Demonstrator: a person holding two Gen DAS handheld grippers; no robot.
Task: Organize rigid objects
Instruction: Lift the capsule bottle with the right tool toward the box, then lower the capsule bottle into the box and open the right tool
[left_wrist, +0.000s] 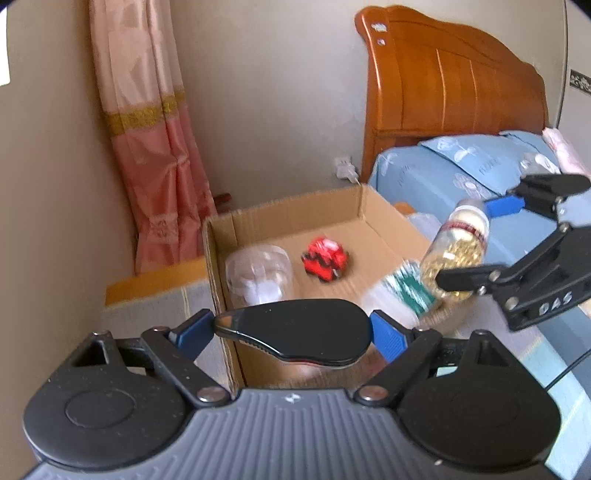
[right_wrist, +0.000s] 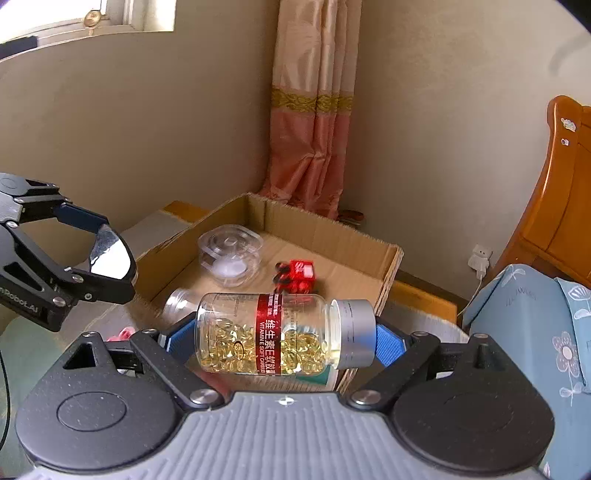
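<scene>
My left gripper (left_wrist: 295, 334) is shut on a black oval hand mirror (left_wrist: 295, 332), held flat above the near edge of an open cardboard box (left_wrist: 295, 214); it also shows in the right wrist view (right_wrist: 110, 254). My right gripper (right_wrist: 284, 338) is shut on a clear bottle of yellow capsules (right_wrist: 273, 332) with a red band and silver cap, held sideways over the box's near right corner; the bottle also shows in the left wrist view (left_wrist: 456, 251). Inside the box lie a red toy car (left_wrist: 325, 260), a clear plastic container (left_wrist: 258, 273) and a green-labelled white bottle (left_wrist: 399, 295).
A bed with blue bedding (left_wrist: 461, 166) and a wooden headboard (left_wrist: 443, 81) stands right of the box. A pink curtain (left_wrist: 155, 147) hangs in the corner behind. A white charger (right_wrist: 480, 260) is plugged into the wall. A low cabinet (left_wrist: 155, 295) sits left of the box.
</scene>
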